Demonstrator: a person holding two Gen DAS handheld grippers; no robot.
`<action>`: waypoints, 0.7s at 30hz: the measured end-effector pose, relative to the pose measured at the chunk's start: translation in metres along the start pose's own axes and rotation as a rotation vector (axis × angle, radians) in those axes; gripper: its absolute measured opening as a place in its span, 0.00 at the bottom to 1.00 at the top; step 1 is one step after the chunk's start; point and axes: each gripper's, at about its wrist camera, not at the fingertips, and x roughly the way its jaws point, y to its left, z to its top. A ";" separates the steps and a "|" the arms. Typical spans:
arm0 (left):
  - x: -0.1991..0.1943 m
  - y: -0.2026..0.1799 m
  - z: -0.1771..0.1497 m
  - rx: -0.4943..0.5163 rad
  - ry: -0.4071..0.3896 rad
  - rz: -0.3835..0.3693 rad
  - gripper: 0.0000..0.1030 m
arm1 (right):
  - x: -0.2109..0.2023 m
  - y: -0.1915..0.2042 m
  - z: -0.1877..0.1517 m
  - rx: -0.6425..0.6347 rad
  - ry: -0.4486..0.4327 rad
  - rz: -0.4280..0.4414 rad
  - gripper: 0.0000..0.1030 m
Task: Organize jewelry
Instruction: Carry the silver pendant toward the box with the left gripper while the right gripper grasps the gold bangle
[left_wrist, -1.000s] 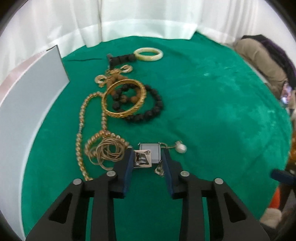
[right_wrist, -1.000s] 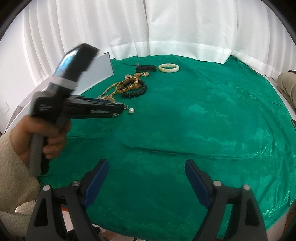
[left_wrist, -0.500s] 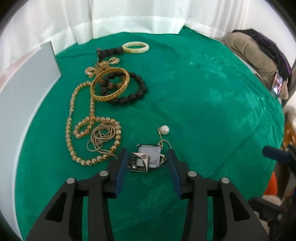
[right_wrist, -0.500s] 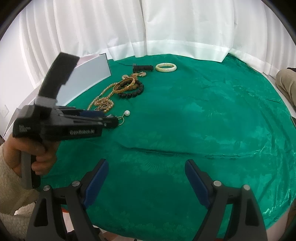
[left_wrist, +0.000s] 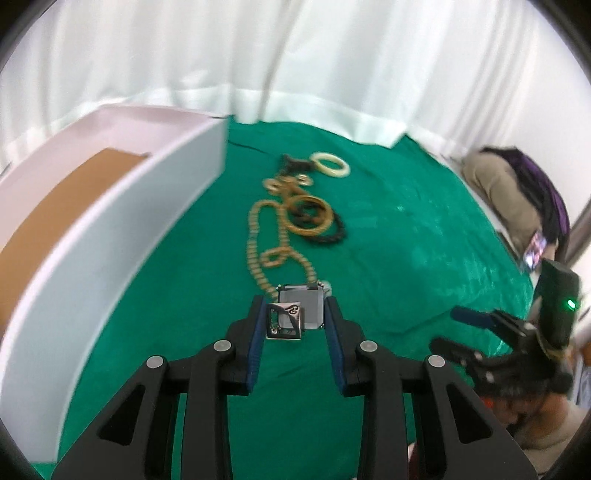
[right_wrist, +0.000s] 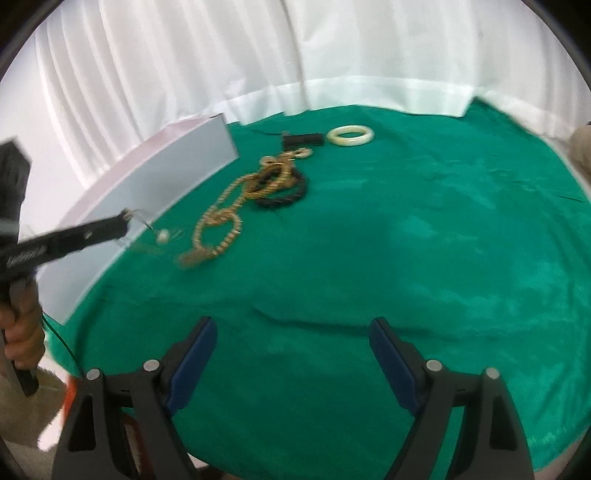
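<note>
Silver square-stone pendant (left_wrist: 300, 313), clamped by left gripper (left_wrist: 293, 325), has been lifted toward white rectangular box (left_wrist: 122, 229); right gripper (right_wrist: 291, 354) gapes empty.

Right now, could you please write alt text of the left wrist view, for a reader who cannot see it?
The left gripper holds a square silver pendant above a green cloth. Beyond it lie gold bead chains, a gold bangle, dark beads and a pale bangle. An open white box stands at left.

we see a table under green velvet cloth (right_wrist: 424, 229); on it lie a white open box (left_wrist: 122, 229), gold bead chains (right_wrist: 221, 225), a black bead bracelet (right_wrist: 284, 197) and a cream bangle (right_wrist: 351, 136).
</note>
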 end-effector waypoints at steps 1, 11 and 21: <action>-0.008 0.010 -0.001 -0.029 -0.009 0.007 0.29 | 0.004 0.002 0.005 0.002 0.007 0.017 0.84; -0.043 0.049 -0.014 -0.115 -0.069 0.082 0.29 | 0.055 0.037 0.052 -0.059 0.107 0.125 0.83; -0.040 0.066 -0.030 -0.166 -0.054 0.095 0.30 | 0.103 0.000 0.126 0.108 0.085 0.048 0.52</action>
